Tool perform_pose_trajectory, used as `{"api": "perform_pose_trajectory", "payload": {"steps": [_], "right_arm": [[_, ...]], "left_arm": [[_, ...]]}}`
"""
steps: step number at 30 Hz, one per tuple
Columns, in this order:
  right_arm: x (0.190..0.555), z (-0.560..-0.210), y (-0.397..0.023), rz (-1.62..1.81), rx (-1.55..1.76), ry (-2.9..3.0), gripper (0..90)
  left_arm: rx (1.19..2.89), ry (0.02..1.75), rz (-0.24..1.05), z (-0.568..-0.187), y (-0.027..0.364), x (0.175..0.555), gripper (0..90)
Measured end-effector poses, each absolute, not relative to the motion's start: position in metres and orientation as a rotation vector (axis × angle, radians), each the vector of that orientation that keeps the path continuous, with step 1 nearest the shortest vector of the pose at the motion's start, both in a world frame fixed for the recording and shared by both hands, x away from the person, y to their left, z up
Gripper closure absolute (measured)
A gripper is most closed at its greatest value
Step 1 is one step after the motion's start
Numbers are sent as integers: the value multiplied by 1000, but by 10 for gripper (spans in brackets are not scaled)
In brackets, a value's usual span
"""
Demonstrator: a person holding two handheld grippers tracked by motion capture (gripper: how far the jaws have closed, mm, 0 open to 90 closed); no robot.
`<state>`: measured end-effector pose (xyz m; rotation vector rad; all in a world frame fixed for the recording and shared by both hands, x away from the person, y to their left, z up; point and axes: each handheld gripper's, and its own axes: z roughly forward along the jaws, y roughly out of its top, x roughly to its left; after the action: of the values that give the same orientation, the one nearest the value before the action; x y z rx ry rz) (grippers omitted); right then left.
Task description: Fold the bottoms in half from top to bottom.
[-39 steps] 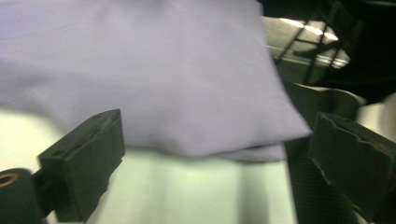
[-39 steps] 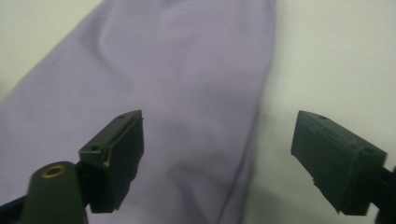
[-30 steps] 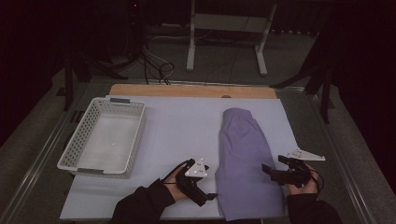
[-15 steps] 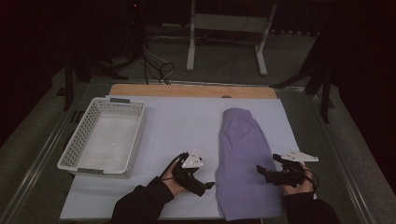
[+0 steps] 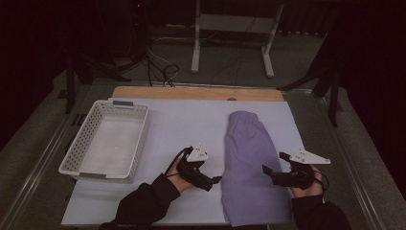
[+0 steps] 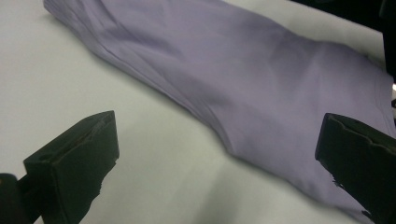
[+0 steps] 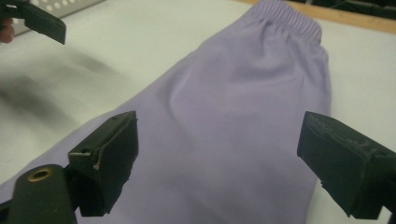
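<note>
A pair of lilac shorts [image 5: 251, 158] lies folded lengthwise on the white table cover, elastic waistband at the far end. My left gripper [image 5: 210, 181] is open, low over the cover just left of the shorts' near half; its view shows the cloth edge [image 6: 261, 93] between the spread jaws. My right gripper [image 5: 274, 164] is open too, at the right side of the shorts, its jaws over the cloth. The right gripper view looks up the shorts [image 7: 243, 102] to the waistband [image 7: 287, 16]. Neither gripper holds anything.
A white perforated basket [image 5: 106, 140] stands empty at the left of the table. A wooden strip [image 5: 196, 93] runs along the far edge. A metal stand [image 5: 232, 33] and cables are on the floor beyond the table. Dark sleeves enter from the bottom.
Both grippers have moved inward toward the shorts: the left one slid right toward the cloth edge, the right one moved left over the cloth. The shorts have not moved.
</note>
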<state>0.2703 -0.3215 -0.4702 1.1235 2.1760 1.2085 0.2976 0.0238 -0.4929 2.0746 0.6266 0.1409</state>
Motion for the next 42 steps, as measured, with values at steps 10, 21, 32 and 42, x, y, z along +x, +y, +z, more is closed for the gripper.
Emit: {"api": "perform_pose_trajectory", "payload": {"steps": [10,21,32,42], "right_arm": [[283,-461,-325,1212,1117,2167,135],[320,-463,-316,1217,1114,2194,140],[355,-472,-317,1142,1177,2236,131],[376,-471,-322,1160,1215,2216,119]], "left_arm": [[2048,651,164,-474,13,314,2],[2022,698,193,-458,-7,345,1],[2036,750,212,-460,-22,374,1],[2033,819,223,-467,-33,400,2]]}}
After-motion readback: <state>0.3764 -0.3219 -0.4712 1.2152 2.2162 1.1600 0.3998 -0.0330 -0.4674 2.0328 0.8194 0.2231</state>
